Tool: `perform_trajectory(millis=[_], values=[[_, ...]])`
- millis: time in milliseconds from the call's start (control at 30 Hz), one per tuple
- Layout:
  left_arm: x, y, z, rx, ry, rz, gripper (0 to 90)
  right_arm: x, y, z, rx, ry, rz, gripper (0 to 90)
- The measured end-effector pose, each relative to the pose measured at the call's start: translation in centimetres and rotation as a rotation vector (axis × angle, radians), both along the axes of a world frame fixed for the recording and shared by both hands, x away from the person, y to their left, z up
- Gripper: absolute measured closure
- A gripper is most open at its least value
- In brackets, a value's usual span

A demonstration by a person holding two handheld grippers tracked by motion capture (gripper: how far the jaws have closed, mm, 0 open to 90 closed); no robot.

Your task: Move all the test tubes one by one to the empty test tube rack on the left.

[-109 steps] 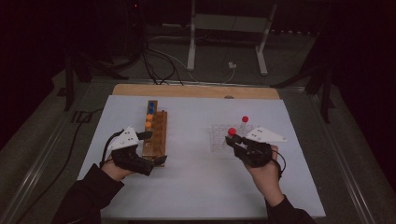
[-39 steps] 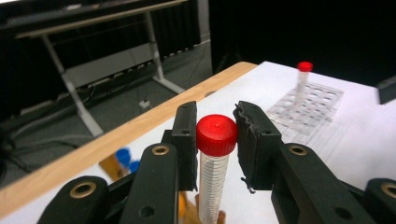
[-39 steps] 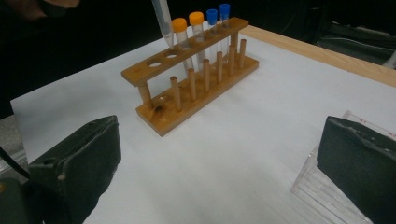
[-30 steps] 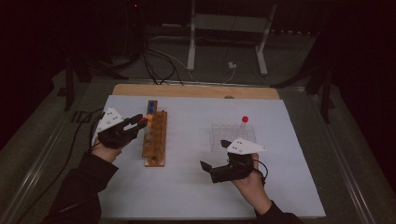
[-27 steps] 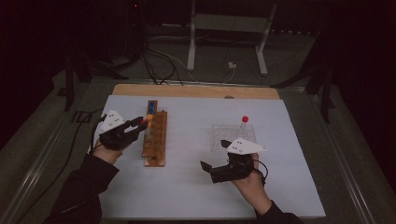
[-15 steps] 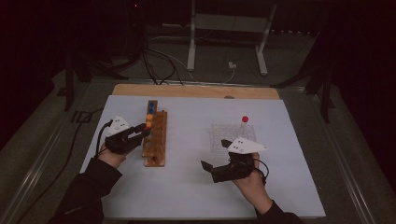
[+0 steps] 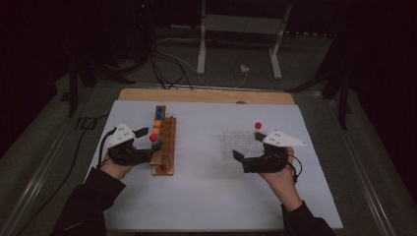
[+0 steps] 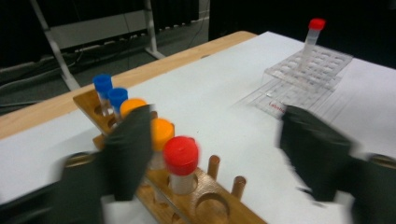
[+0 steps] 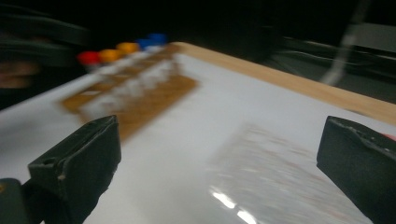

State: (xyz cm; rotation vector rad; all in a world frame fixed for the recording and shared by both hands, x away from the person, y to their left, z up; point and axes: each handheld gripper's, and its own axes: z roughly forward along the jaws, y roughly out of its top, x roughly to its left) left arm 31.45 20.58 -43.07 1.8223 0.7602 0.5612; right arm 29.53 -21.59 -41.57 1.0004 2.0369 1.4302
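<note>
Starting nearest: left gripper sits at the wooden rack, on its left side, jaws spread wide and holding nothing. In the left gripper view the red-capped tube stands upright in a rack hole between the jaws, nearer the left jaw, not pinched; whether that jaw touches it I can't tell, frame is blurred. In the high view the red cap shows at the left jaw tip.

Right gripper is low over the white mat, jaws also wide apart, empty, pointing left toward the rack. It sits just in front of the clear rack. Right gripper view is motion-blurred: clear rack between the jaws, wooden rack farther off.

Behind the red tube in the wooden rack: two orange-capped tubes, then two blue-capped tubes at the far end. Several near holes are unfilled.

Farther right, a second red-capped tube stands upright at the far side of the clear rack, well apart from both grippers.

Beyond the mat: bare wooden table edge, then cables and a metal stand on the floor.
</note>
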Motion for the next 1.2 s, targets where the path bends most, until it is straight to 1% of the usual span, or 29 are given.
perform_trajectory(millis=[33,67,100,133,167,200,233,267,300,333,400,433,467,500,567,700,733,800,833,867,967,1033,1167,1200], values=[[-0.2,0.0,0.2,-0.012,-0.001,-0.002,15.2,0.6,-0.8,-0.2,-0.006,0.003,-0.024,0.0],[-0.4,0.0,0.5,-0.013,-0.007,-0.001,14.8,1.1,-1.5,-0.5,-0.016,0.01,-0.056,0.0],[-0.6,-0.1,0.6,-0.015,-0.005,-0.014,11.6,1.6,-2.3,-0.9,-0.025,0.012,-0.097,0.0],[-0.8,-0.2,0.8,-0.014,-0.004,-0.023,8.4,2.2,-3.0,-1.3,-0.028,0.022,-0.129,0.0],[-1.0,-0.3,0.9,-0.006,-0.007,-0.031,7.2,2.7,-3.6,-1.7,-0.027,0.036,-0.16,0.0],[-1.2,-0.5,1.0,-0.005,-0.005,-0.058,4.3,3.2,-4.1,-2.1,-0.035,0.048,-0.185,1.4],[-1.3,-0.6,1.1,-0.001,-0.007,-0.067,2.1,3.7,-4.5,-2.5,-0.046,0.061,-0.208,4.0],[-1.4,-0.8,1.2,0.006,-0.011,-0.068,2.0,4.1,-4.8,-2.9,-0.055,0.074,-0.226,6.3],[-1.5,-0.9,1.2,0.009,-0.007,-0.079,2.1,4.6,-5.0,-3.2,-0.057,0.09,-0.236,9.1],[-1.6,-1.0,1.2,0.014,-0.012,-0.082,2.0,5.0,-5.1,-3.6,-0.059,0.103,-0.24,12.1],[-1.6,-1.1,1.2,0.013,-0.013,-0.091,2.0,5.7,-5.0,-4.1,-0.07,0.113,-0.247,20.3],[-1.7,-1.1,1.2,0.014,-0.015,-0.088,2.1,6.1,-4.9,-4.4,-0.072,0.117,-0.255,25.5],[-1.7,-1.1,1.2,0.014,-0.015,-0.088,2.1,6.5,-4.9,-4.6,-0.069,0.127,-0.25,33.8],[-1.7,-1.1,1.2,0.008,-0.014,-0.094,2.0,6.8,-4.8,-4.8,-0.064,0.133,-0.244,38.0],[-1.7,-1.0,1.2,0.005,-0.015,-0.088,2.1,7.4,-4.6,-5.0,-0.059,0.143,-0.246,47.6],[-1.6,-0.8,1.1,0.005,-0.013,-0.09,2.0,8.2,-4.0,-5.4,-0.09,0.155,-0.251,59.6],[-1.6,-0.9,1.1,0.007,-0.014,-0.083,2.0,8.3,-3.8,-5.5,-0.107,0.153,-0.26,64.0],[-1.6,-0.9,1.0,0.005,-0.008,-0.091,2.1,8.5,-3.6,-5.7,-0.12,0.158,-0.265,71.5],[-1.6,-0.9,1.1,0.009,-0.01,-0.085,2.0,8.5,-3.6,-5.7,-0.126,0.157,-0.27,73.7],[-1.6,-0.9,1.1,0.006,-0.007,-0.094,2.1,8.5,-3.6,-5.6,-0.123,0.156,-0.272,74.1],[-1.6,-0.9,1.2,0.004,-0.006,-0.098,2.0,8.1,-3.6,-4.8,-0.133,0.13,-0.273,74.4],[-1.6,-1.0,1.3,0.001,-0.006,-0.097,2.1,7.8,-3.6,-3.9,-0.134,0.105,-0.271,74.4],[-1.8,-1.2,1.6,-0.003,0.007,-0.127,2.1,7.1,-3.6,-1.7,-0.138,0.054,-0.269,74.4],[-1.9,-1.3,1.7,-0.002,0.005,-0.13,2.1,6.9,-3.6,-1.1,-0.137,0.039,-0.264,74.4]])
